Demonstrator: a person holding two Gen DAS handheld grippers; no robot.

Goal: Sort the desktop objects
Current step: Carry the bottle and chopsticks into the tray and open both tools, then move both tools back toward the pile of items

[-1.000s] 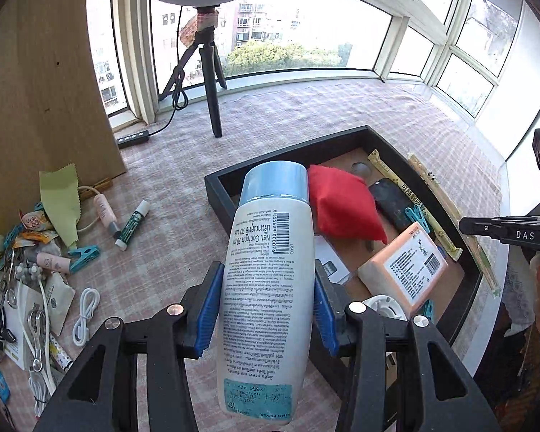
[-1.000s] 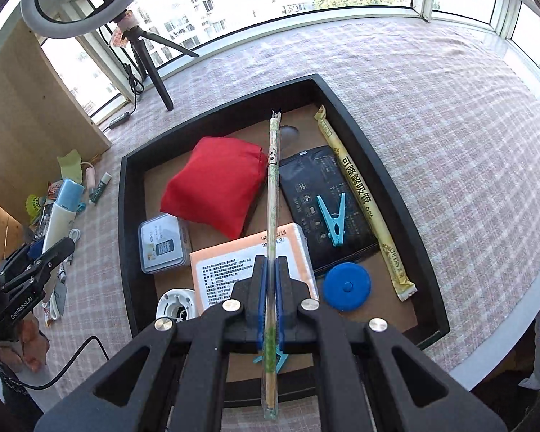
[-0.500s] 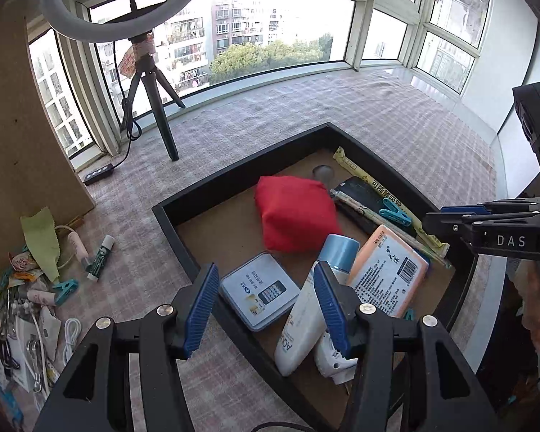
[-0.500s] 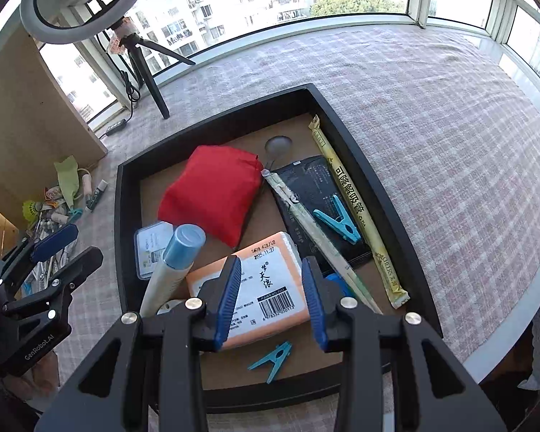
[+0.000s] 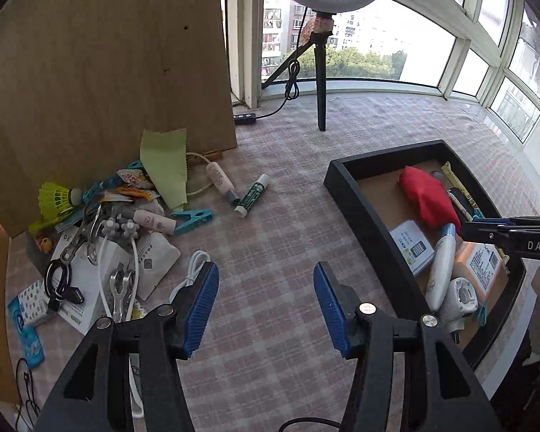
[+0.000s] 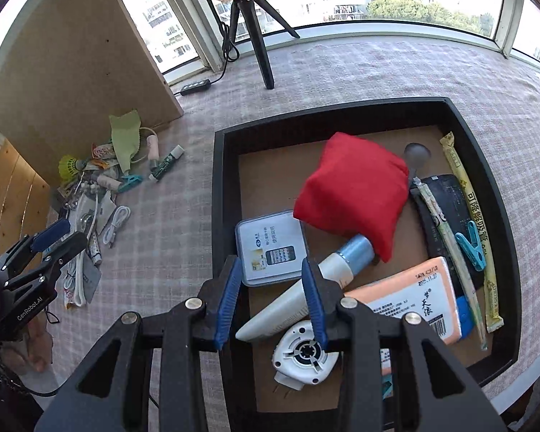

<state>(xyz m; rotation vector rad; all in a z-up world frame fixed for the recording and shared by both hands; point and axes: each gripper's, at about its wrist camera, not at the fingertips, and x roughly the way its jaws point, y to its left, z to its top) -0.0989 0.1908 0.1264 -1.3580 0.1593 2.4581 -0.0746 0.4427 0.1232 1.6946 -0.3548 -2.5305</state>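
A black tray (image 6: 219, 194) (image 5: 363, 208) holds a red pouch (image 6: 349, 194), a white bottle with a blue cap (image 6: 316, 280) (image 5: 441, 262), a small tin (image 6: 270, 248), an orange pack (image 6: 414, 298), a thin wrapped stick (image 6: 446, 244) and a white plug (image 6: 302, 356). My left gripper (image 5: 266, 306) is open and empty over the checked cloth, left of the tray. My right gripper (image 6: 270, 298) is open and empty above the tray's near left part. A pile of loose small things (image 5: 118, 223) (image 6: 97, 187) lies on the cloth by the wooden board.
A green-and-white tube (image 5: 252, 196), a pink tube (image 5: 217, 180), a teal clip (image 5: 192, 219) and a white cable (image 5: 189, 273) lie at the pile's edge. A wooden board (image 5: 100, 64) stands behind. A ring-light tripod (image 5: 320, 82) and power strip (image 5: 244, 118) stand near the window.
The left gripper let go of the white bottle into the tray and swung left toward the pile. The right gripper released the thin stick into the tray and opened.
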